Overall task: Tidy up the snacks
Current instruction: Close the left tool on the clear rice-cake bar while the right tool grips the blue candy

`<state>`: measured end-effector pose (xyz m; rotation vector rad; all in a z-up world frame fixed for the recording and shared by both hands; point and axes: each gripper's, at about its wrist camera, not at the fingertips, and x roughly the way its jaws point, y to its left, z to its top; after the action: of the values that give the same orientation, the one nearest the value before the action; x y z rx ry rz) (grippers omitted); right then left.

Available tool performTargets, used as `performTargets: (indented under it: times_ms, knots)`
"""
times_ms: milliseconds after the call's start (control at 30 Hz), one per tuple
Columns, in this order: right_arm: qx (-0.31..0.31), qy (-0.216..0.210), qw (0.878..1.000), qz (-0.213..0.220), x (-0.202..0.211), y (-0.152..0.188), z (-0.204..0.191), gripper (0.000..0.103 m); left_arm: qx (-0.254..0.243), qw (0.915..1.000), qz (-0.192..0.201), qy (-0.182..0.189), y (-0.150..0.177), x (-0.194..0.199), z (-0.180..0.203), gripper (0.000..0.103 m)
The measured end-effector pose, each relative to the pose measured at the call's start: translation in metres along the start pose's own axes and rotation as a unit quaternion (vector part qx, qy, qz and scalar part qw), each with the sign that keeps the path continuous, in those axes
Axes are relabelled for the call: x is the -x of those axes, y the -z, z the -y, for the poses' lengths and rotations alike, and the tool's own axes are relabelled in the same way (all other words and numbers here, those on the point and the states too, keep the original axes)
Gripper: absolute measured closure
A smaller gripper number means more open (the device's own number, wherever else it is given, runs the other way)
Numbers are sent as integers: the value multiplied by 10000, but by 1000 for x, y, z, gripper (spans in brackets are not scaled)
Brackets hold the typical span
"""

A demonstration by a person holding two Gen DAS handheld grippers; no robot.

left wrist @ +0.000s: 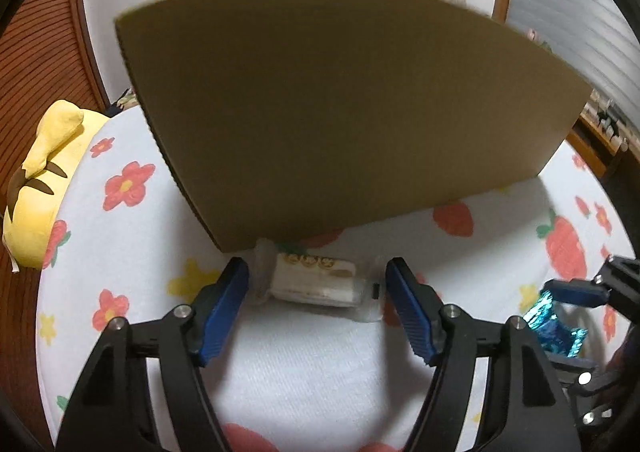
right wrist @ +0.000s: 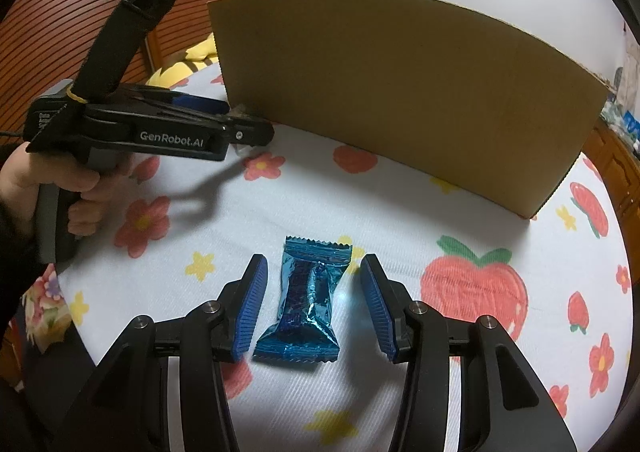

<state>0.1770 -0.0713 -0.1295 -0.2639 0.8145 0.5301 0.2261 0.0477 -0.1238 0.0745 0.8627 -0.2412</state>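
A white wrapped snack [left wrist: 316,282] lies on the flowered cloth against the foot of a brown cardboard box [left wrist: 340,108]. My left gripper [left wrist: 316,272] is open, one finger on each side of it, not touching. A shiny blue snack packet [right wrist: 306,300] lies on the cloth in front of the box [right wrist: 400,92]. My right gripper [right wrist: 314,272] is open around it, fingers apart from the wrapper. The blue packet [left wrist: 554,322] and the right gripper's fingers [left wrist: 576,290] also show at the right of the left wrist view. The left gripper's body [right wrist: 160,132] shows in the right wrist view.
The white cloth with red flowers and strawberries [right wrist: 472,288] covers the surface. A yellow plush toy [left wrist: 44,180] lies at the left edge. A wooden slatted wall [right wrist: 80,12] stands behind, with wooden furniture [left wrist: 600,148] at the right.
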Motion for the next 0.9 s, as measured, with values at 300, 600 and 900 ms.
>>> performTargets:
  times_ms: [300, 600, 900]
  knots:
    - [19, 18, 10000, -7, -2, 0, 0, 54, -279, 9996, 24, -45, 5, 9, 7, 55]
    - [43, 10, 10000, 16, -3, 1, -2, 71, -274, 9995, 149, -11, 20, 31, 12, 57]
    - [-38, -44, 10000, 68, -1, 1, 1, 76, -165, 9983, 522, 213, 22, 64, 14, 57]
